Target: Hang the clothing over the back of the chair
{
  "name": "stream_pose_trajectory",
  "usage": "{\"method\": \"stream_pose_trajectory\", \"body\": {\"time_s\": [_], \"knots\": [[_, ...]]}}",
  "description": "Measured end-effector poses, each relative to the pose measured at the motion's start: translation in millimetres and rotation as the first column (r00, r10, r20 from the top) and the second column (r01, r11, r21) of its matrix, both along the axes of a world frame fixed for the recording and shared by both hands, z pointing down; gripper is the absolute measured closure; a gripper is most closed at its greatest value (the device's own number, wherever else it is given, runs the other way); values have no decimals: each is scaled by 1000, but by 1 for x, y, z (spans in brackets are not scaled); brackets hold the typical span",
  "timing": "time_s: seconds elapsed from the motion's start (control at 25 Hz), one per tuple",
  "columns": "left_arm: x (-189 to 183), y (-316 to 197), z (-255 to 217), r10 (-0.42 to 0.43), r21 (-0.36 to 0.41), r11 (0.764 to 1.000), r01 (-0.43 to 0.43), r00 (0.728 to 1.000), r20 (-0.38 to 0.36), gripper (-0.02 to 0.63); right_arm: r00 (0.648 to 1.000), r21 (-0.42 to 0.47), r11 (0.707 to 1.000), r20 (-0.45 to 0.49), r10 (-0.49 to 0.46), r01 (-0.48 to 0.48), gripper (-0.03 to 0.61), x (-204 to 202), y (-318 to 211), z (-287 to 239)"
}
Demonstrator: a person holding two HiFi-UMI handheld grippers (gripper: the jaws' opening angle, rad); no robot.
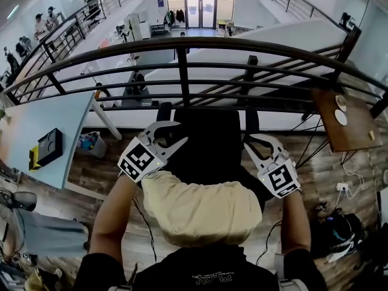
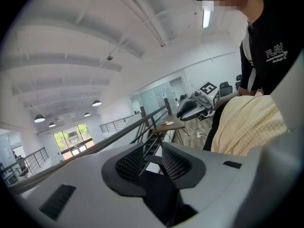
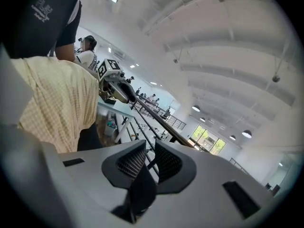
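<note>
Cream checked clothing [image 1: 203, 208] lies draped over the near edge of the black chair [image 1: 206, 141]. That edge looks to be the chair's back, since the seat and armrests lie on the far side, toward the railing [image 1: 182, 44]. Both gripper views show the fabric hanging down with dark upholstery below it. The hanging itself seems done or nearly so. What may be left is checking that the cloth sits evenly and will not slide off, then drawing the tools away.

The left gripper [image 1: 180, 132] hovers over the chair's left side with its jaws apart and nothing between them; only the railing shows through the gap. The right gripper [image 1: 256, 141] hovers at the right side, its jaws closer together but not touching, and likewise empty. Neither touches the clothing.

At the left is a pale blue table [image 1: 36, 123] with a black box [image 1: 50, 145] on it. At the far right a small wooden table [image 1: 357, 132] bears two small dishes, and cables [image 1: 348, 183] lie on the plank floor to the right. The railing stands just beyond the chair, and nothing lies between the grippers and the cloth
</note>
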State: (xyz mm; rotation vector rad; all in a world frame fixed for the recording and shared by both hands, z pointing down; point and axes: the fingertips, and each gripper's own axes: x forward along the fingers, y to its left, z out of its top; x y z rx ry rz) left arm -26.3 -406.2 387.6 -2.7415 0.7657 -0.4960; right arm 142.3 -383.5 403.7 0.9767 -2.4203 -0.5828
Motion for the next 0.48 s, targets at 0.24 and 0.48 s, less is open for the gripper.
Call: {"method": "stream_pose_trajectory", "body": {"time_s": [0.24,0.48], "knots": [[-21,9,-52,-93,108,989,105,989,-115,584,997,179,982,67,47,-58,536,1,14,-63],[-40,41,-96,-176,193,955,225,954,-241,600,991,361,923,42,125,-131,543,-1,45,-111]]}}
